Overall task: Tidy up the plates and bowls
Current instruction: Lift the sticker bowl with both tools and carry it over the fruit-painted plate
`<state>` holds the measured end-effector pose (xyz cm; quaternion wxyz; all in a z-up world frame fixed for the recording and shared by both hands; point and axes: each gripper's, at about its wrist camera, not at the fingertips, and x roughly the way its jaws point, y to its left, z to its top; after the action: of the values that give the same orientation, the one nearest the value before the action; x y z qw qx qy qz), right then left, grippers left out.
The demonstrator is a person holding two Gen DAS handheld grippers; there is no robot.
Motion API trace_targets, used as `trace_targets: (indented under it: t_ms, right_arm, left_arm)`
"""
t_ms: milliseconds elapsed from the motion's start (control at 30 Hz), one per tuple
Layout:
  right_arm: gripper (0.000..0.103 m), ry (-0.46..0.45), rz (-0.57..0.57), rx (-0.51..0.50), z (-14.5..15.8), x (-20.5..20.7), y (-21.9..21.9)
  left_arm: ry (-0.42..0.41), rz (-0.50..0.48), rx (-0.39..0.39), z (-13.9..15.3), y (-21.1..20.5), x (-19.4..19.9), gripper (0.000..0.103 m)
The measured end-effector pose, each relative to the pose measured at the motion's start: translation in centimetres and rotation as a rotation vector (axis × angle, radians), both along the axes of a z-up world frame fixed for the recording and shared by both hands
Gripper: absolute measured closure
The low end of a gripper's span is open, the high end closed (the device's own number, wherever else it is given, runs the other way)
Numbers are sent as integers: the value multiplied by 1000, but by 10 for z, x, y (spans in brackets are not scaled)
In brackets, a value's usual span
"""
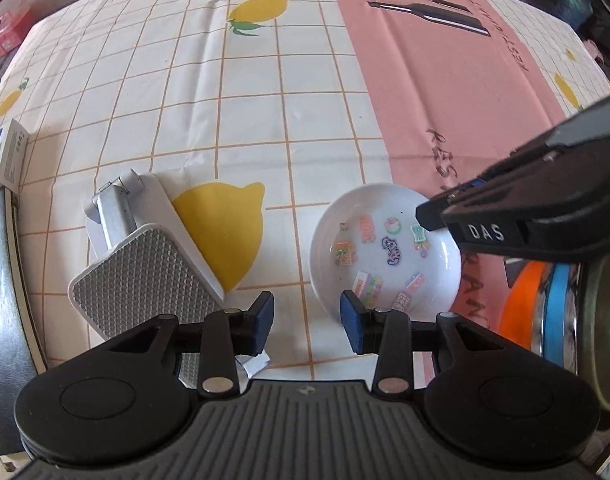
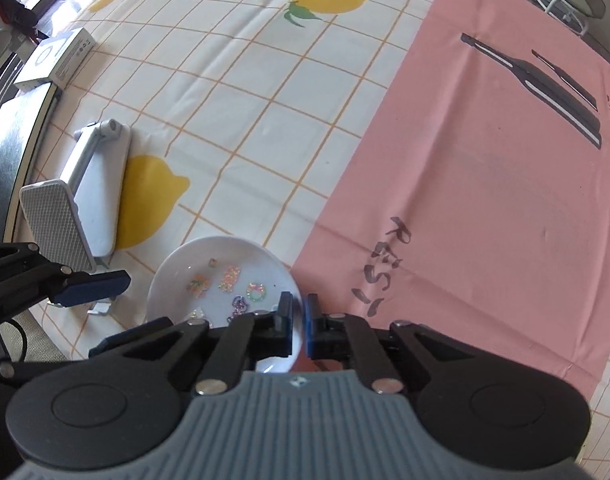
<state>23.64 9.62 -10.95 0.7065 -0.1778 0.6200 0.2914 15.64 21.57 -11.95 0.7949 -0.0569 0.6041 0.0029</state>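
White dish [image 2: 225, 276] rim pinched between right gripper [image 2: 299, 320] pads; left gripper [image 1: 307, 316] parted, empty, just beside.

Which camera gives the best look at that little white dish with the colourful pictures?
The left wrist view: the white dish shows nearly whole, pictures clear. In the right wrist view, the right hand-held gripper, closed on its rim, hides the near part.

Both grippers are black plastic linkages with silver rivets, ribbed grey housings and blue pads: the left gripper [image 1: 307, 322], the right gripper [image 2: 298, 326]. The right one bears white "DAS" lettering.
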Motion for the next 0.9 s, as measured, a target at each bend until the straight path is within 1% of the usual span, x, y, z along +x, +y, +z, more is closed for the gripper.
trace_targets:
  t_ms: [33,67,100,133,167,200,300,333,433,533,633,700,800,900]
  right_arm:
    - [101,-1,-4,0,0,1,-1]
    - [101,1,-10,4,0,2,-2]
    - [101,4,-19,9,0,2,-4]
    - [101,6,-24,12,0,2,-4]
    - [101,6,-29,17,0,2,-5]
    - [101,4,-33,22,0,2,-7]
    - [101,-5,-41,43,3,0,-11]
    - [102,-9,-41,51,3,-1,-11]
    - [102,-11,-48,66,5,-3,-12]
    - [102,-21,-66,103,14,-3,-15]
    - [102,-60,-84,136,31,-1,-20]
    - [103,-91,-98,157,45,-1,-26]
    - [102,-191,-95,181,73,-9,-39]
    - [103,-273,-122,226,106,-15,-60]
  left_arm:
    - [-3,5,-16,-1,1,1,67]
    - [-10,0,-27,0,1,2,74]
    - [-14,-5,-28,1,0,2,81]
    - [-20,-9,-25,2,-2,1,83]
    - [-31,-15,-24,4,-3,0,91]
    - [-38,-26,-18,4,-6,-2,93]
    - [-69,-46,41,4,-13,-5,93]
    - [-71,-41,46,4,-12,-4,93]
    - [-105,3,43,10,-5,-4,97]
    - [-170,42,22,21,3,-7,98]
    - [-245,53,5,34,4,-11,99]
    - [-314,25,10,45,-2,-14,98]
    - [-426,12,21,66,-15,-20,99]
    - [-545,1,9,91,-32,-28,99]
